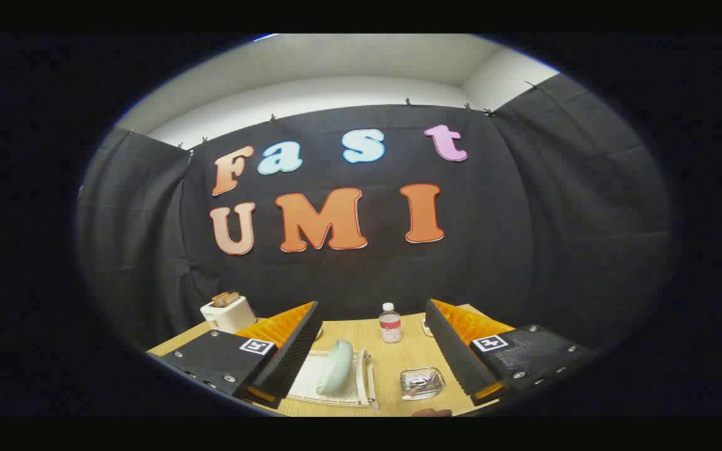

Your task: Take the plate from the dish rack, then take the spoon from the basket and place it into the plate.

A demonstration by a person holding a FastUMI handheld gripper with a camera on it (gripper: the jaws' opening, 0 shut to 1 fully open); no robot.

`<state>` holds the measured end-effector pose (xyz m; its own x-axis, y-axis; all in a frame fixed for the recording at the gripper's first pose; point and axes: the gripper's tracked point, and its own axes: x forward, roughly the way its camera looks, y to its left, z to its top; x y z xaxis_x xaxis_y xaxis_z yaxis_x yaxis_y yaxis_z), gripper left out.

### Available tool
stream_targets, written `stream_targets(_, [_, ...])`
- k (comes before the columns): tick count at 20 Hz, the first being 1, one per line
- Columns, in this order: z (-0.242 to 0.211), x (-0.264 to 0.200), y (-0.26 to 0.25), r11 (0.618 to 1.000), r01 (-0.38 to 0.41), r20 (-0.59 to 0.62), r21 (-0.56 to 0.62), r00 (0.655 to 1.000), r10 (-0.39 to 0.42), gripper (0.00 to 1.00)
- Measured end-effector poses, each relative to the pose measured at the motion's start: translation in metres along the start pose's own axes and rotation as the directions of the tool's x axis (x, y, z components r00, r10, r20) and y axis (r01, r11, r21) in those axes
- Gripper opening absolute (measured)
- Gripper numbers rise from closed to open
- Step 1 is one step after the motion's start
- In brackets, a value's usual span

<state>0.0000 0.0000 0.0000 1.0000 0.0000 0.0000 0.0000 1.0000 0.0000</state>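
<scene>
Pale green and glazed-looking, the plate (334, 367) stands on edge in the white dish rack (361, 383), which sits on the wooden table (392, 366) low between the fingers of the claw (373, 341) and somewhat toward the left one. The plate's face is turned sideways, so its rim runs roughly away from the claw, and I judge the claw must drop and lean left to straddle that rim. The claw is spread wide with nothing between its fingers, hovering well above the table. Just to the right of the rack lies a small shiny basket (422, 383), close by the right finger; something slender lies in it, likely the spoon (420, 386), though it is too small to be sure. Beyond both, near the table's far edge, stands a clear bottle (390, 323) with a white cap and a reddish label whose writing cannot be read. Off to the left, beyond the left finger, sits a cream toaster (229, 313) with slices standing in its slots. Each finger carries a small square black-and-white marker; no brand name is legible on any object. The plate is not yet taken, so the task appears to be at its start.
</scene>
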Motion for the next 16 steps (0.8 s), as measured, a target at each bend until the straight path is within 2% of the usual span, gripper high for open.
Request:
stream_targets(6, [0.015,-0.019,0.012,0.996,-0.009,-0.021,0.092,1.000,0.011,0.99])
stream_targets(10, [0.032,-0.026,-0.002,0.999,0.041,-0.018,0.013,0.999,-0.041,0.99])
stream_targets(13, [0.038,-0.036,0.001,0.999,0.043,-0.005,0.002,0.999,-0.043,0.99])
stream_targets(16, [0.023,-0.042,-0.004,0.998,0.057,-0.025,-0.017,0.998,-0.057,0.99])
